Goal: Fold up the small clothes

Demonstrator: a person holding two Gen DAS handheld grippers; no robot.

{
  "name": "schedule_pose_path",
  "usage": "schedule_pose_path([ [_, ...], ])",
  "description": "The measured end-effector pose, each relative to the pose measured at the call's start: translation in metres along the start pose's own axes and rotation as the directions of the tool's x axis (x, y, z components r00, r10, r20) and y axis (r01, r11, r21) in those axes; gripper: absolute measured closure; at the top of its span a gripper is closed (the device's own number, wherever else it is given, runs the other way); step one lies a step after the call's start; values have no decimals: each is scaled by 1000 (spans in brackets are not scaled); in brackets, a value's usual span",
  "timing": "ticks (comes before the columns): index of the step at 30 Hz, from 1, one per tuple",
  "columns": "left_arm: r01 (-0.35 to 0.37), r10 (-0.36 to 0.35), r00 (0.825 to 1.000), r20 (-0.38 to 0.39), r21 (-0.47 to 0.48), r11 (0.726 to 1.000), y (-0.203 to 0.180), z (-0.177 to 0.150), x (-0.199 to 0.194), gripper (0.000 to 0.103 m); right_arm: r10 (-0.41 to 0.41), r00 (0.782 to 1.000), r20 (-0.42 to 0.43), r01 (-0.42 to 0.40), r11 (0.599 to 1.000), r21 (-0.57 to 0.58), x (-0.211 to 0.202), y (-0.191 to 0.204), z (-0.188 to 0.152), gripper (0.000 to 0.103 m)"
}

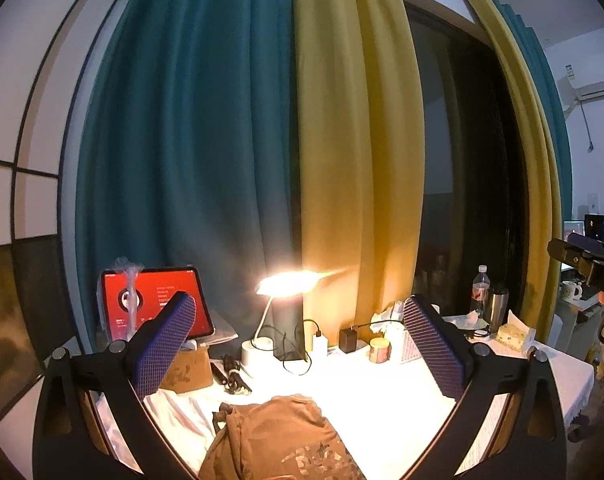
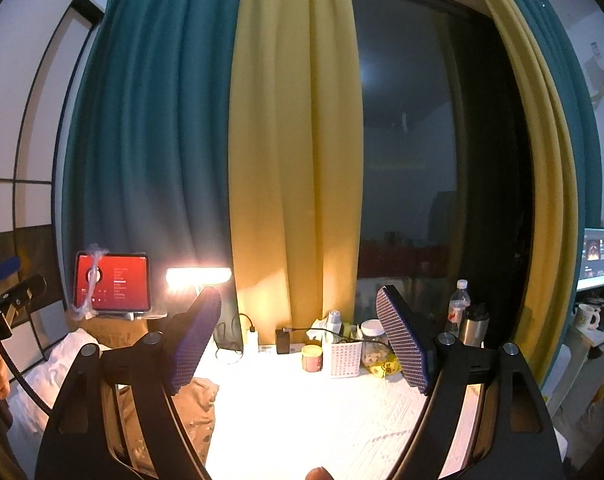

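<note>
Cloth of a brown colour, a small garment (image 1: pixel 278 440) with a pale print, is seen bunched on the white tablecloth (image 1: pixel 373 412) at the near edge of the table. In the left wrist view it is found low and centred, its long axis running from the near edge away toward the lamp, with the printed part nearest the camera; no clear collar or hem can be told, so its facing is left open. In the right wrist view the same garment (image 2: pixel 198 404) is seen at lower left, partly hidden behind the left finger of that gripper.

The left gripper (image 1: pixel 298 344) is held above the garment with its blue-padded fingers spread wide apart and nothing between them. The right gripper (image 2: pixel 300 340) is likewise held wide apart and empty, over bare tablecloth to the right of the garment.

A lit desk lamp (image 1: pixel 290 284) is placed at the back of the table, with a red-screened tablet (image 1: pixel 154 304) propped at the left and a water bottle (image 1: pixel 479 290) and a steel flask (image 1: pixel 497 307) at the right. Teal and yellow curtains (image 1: pixel 333 140) are hung behind the table beside a dark window (image 2: pixel 405 140).
</note>
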State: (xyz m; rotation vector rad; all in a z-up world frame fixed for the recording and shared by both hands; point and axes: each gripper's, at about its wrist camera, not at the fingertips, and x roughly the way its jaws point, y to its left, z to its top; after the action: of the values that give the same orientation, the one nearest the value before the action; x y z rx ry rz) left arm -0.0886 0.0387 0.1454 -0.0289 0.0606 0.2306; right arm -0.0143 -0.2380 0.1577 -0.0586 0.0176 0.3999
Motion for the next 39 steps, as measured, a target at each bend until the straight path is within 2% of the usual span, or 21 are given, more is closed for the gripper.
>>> schedule_pose_path([
  [39,36,-35,998,-45,6,999,-7,-7,19,0,-24,999,-31,24,1000,15,9,-7,-7,20],
])
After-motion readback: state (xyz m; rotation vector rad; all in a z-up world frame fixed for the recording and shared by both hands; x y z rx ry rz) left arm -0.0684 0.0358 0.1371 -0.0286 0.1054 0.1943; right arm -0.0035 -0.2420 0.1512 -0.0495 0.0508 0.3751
